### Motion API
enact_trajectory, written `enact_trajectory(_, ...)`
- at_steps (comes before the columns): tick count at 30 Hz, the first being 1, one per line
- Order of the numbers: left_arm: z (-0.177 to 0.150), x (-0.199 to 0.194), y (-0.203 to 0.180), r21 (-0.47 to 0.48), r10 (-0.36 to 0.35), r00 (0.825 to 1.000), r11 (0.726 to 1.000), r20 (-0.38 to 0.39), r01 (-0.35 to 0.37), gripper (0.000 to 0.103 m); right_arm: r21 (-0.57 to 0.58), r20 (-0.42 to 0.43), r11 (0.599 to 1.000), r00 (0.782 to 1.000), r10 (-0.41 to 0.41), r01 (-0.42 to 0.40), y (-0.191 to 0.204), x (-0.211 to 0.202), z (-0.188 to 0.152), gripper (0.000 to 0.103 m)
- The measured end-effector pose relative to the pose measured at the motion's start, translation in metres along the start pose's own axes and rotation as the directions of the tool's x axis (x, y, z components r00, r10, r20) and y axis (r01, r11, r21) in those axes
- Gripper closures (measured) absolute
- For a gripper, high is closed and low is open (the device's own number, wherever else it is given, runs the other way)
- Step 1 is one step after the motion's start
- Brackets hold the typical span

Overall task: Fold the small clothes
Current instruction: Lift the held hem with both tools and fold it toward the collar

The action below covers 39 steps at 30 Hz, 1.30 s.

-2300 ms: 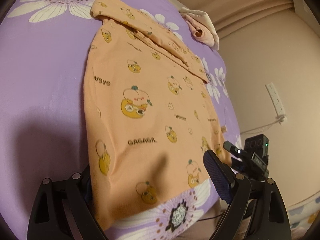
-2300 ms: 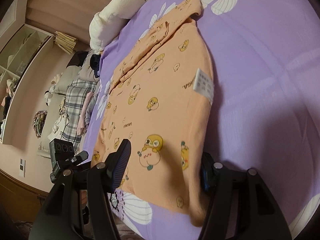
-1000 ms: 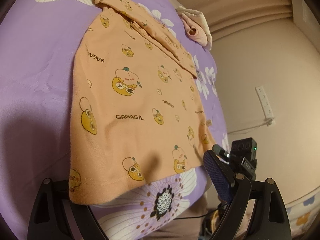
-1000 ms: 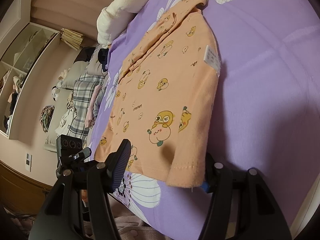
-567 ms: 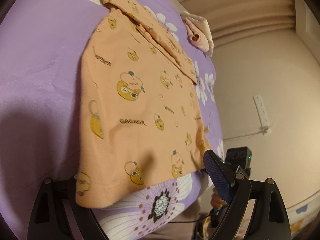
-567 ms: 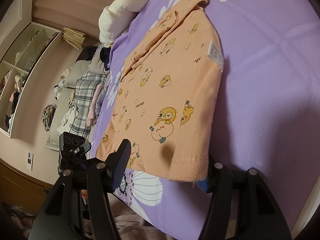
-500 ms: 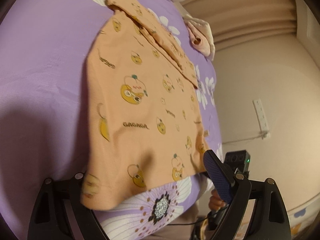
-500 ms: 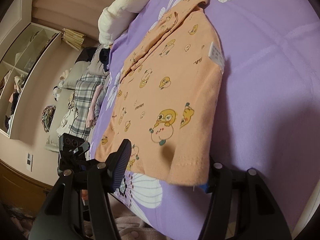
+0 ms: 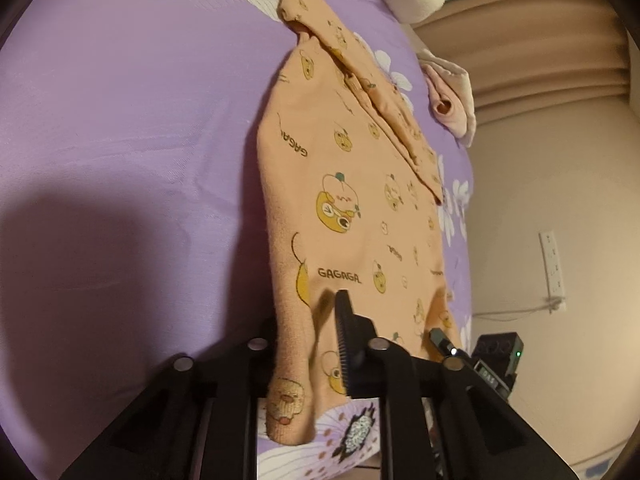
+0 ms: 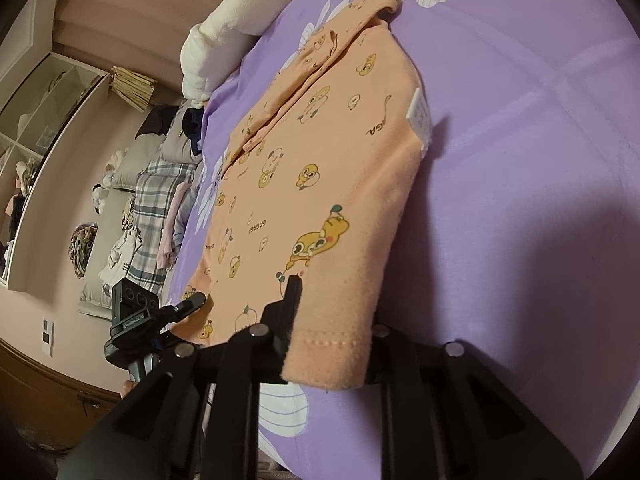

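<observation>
An orange child's shirt (image 9: 352,184) with yellow cartoon prints lies flat on a purple flowered bedsheet (image 9: 120,120), one sleeve folded across its far part. My left gripper (image 9: 308,328) is shut on the shirt's near left hem corner. In the right wrist view the same shirt (image 10: 320,160) shows a white care label (image 10: 419,117) at its right edge. My right gripper (image 10: 332,320) is shut on the near right hem corner. The other gripper (image 10: 136,316) shows at the left.
A cream pillow (image 10: 224,36) lies at the head of the bed. A pink garment (image 9: 448,104) lies past the shirt. Plaid and other clothes (image 10: 148,200) hang beside the bed. A wall socket strip (image 9: 554,264) is on the right wall.
Both grippers were open around the hem corners and have closed on them. The hem corners are now bunched between the fingers.
</observation>
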<state>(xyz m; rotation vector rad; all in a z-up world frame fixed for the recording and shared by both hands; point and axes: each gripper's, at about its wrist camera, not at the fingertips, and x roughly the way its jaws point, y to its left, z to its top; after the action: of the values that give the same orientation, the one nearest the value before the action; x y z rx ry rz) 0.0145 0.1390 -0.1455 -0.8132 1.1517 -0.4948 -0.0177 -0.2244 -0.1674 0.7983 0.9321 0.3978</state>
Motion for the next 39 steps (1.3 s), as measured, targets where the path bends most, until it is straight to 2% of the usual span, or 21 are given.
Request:
enact_trajectory(1, 0.0, -0.002, -0.002, 0.009, 0.008, 1.0, 1.0, 0.013, -0.008, 0.102, -0.005, 0.006, 1.0, 1.0, -0.001, 0.001, 0.001, -0.001, 0.0, 0.09)
enact_trajectory(5, 0.0, -0.013, -0.019, 0.101, -0.025, 0.998, 0.995, 0.057, 0.019, 0.103, -0.05, 0.052, 0.999, 0.999, 0.015, -0.012, 0.012, -0.009, -0.001, 0.094)
enact_trajectory(9, 0.002, -0.028, -0.038, 0.173, -0.088, 0.991, 0.982, 0.102, 0.069, 0.103, -0.117, 0.126, 0.992, 0.99, 0.068, -0.054, 0.031, -0.024, 0.003, 0.095)
enact_trajectory(14, 0.003, -0.045, -0.054, 0.232, -0.122, 0.978, 0.969, 0.167, 0.082, 0.103, -0.162, 0.188, 0.978, 0.969, 0.159, -0.129, 0.05, -0.041, 0.009, 0.095)
enact_trajectory(21, 0.0, -0.061, -0.073, 0.306, -0.163, 0.964, 0.947, 0.212, 0.093, 0.103, -0.238, 0.238, 0.95, 0.936, 0.26, -0.203, 0.074, -0.056, 0.004, 0.096)
enact_trajectory(25, -0.006, -0.074, -0.083, 0.344, -0.175, 0.957, 0.935, 0.231, 0.088, 0.103, -0.261, 0.244, 0.942, 0.93, 0.274, -0.209, 0.082, -0.066, 0.002, 0.096)
enact_trajectory(35, -0.023, -0.095, -0.097, 0.396, -0.173, 0.959, 0.916, 0.226, 0.072, 0.103, -0.319, 0.263, 0.927, 0.921, 0.286, -0.196, 0.094, -0.097, -0.01, 0.096)
enact_trajectory(39, -0.034, -0.107, -0.106, 0.433, -0.177, 0.956, 0.899, 0.234, 0.06, 0.103, -0.341, 0.271, 0.921, 0.919, 0.287, -0.187, 0.098, -0.108, -0.016, 0.096)
